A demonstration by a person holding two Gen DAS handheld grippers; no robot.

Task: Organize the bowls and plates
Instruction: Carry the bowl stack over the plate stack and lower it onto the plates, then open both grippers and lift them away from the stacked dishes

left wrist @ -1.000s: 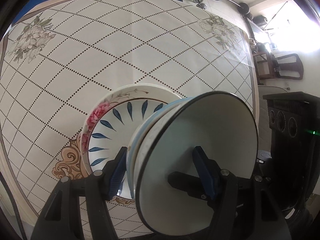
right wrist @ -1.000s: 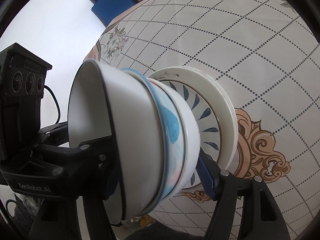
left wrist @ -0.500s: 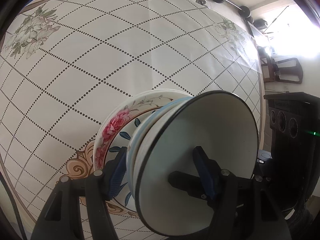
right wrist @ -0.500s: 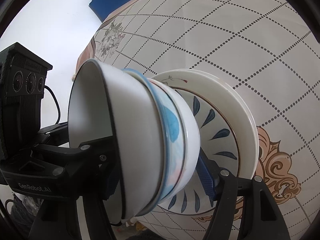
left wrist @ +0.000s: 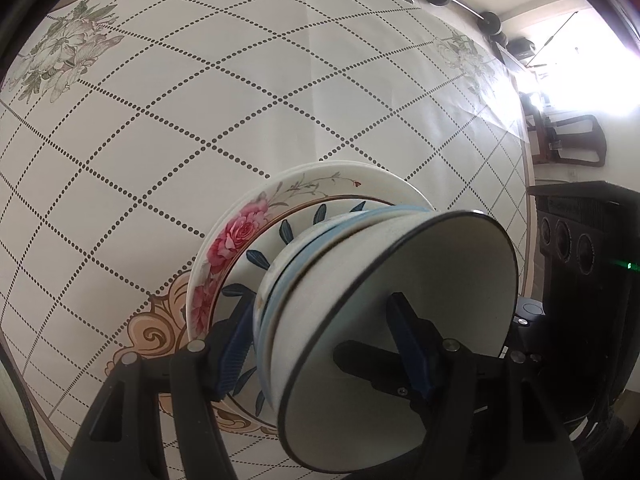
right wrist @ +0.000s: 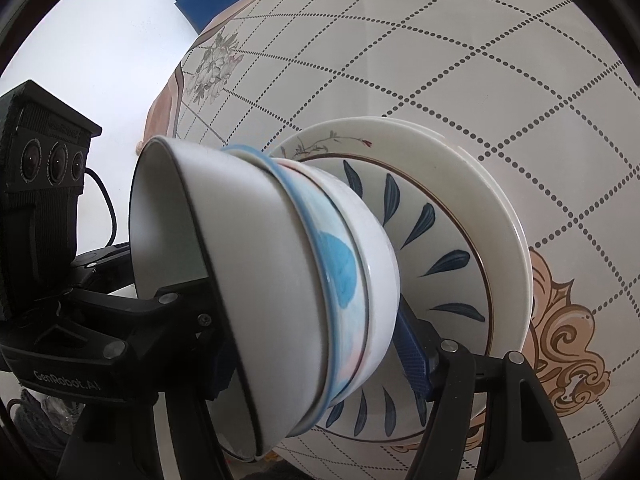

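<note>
- Gripping the bowls (left wrist: 384,300) from both sides, the left gripper (left wrist: 320,344) and right gripper (right wrist: 316,344) each pinch the nested stack across its walls, one finger inside the top bowl and one outside against the lowest.
- The stack looks like three bowls: a dark-rimmed white one on top, a blue-patterned one in the middle, a plain white one below.
- The bowls sit over the plates (right wrist: 472,216), a blue-leaf plate on a rose-rimmed one, which lie flat on the table (left wrist: 240,80); whether the lowest bowl touches the plate or hangs just above, I cannot tell.
- I judge the lot glazed ceramic: stiff, fairly heavy when stacked, slick and quick to chip.
- The bowls are only nested, so a tilt could slide one out; keeping the stack level matters.
- Opposite wall grips suit this load; a single pinch would likely let it swing.
- Setting down gently avoids a knock of glaze on glaze.
</note>
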